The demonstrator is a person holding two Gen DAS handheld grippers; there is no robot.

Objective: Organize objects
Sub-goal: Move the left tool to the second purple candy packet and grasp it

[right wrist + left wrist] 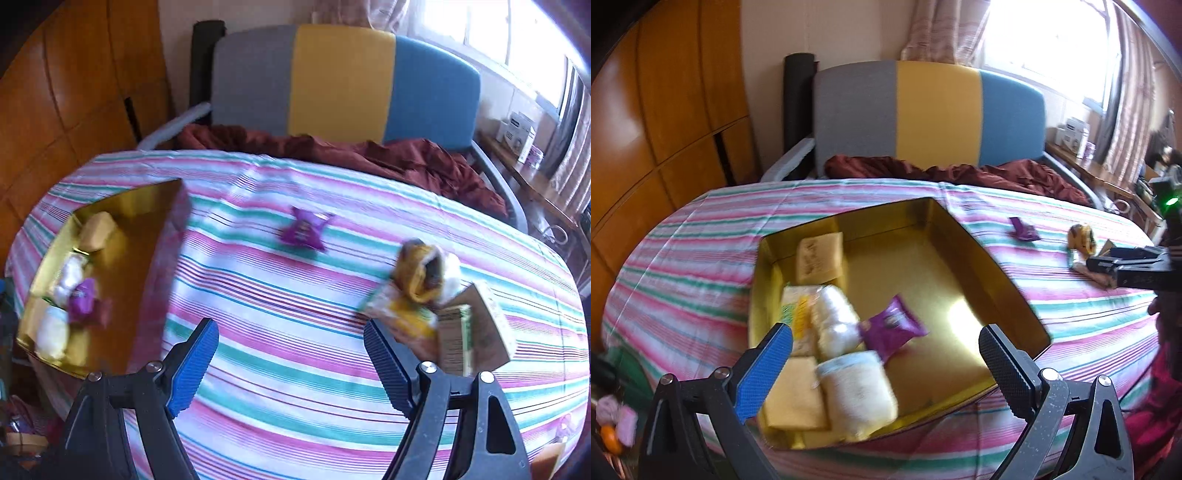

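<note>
On the striped bedsheet (pixel 295 332), lay a gold tin (pixel 997 273), open, several packets already inside. Right of the tin, well apart: a heap of snack packets and a small carton (pixel 476 325), then a lone purple packet (pixel 303 230) between tin and heap. Above the tin hung the left gripper (pixel 886 350), jaws apart, empty; right of the tin the right gripper (pixel 291 354), jaws wide, nothing between. Best, probably, to approach the purple packet from above and close across its middle. Plenty of bare sheet around it; only the tin's near wall to clear on return.
</note>
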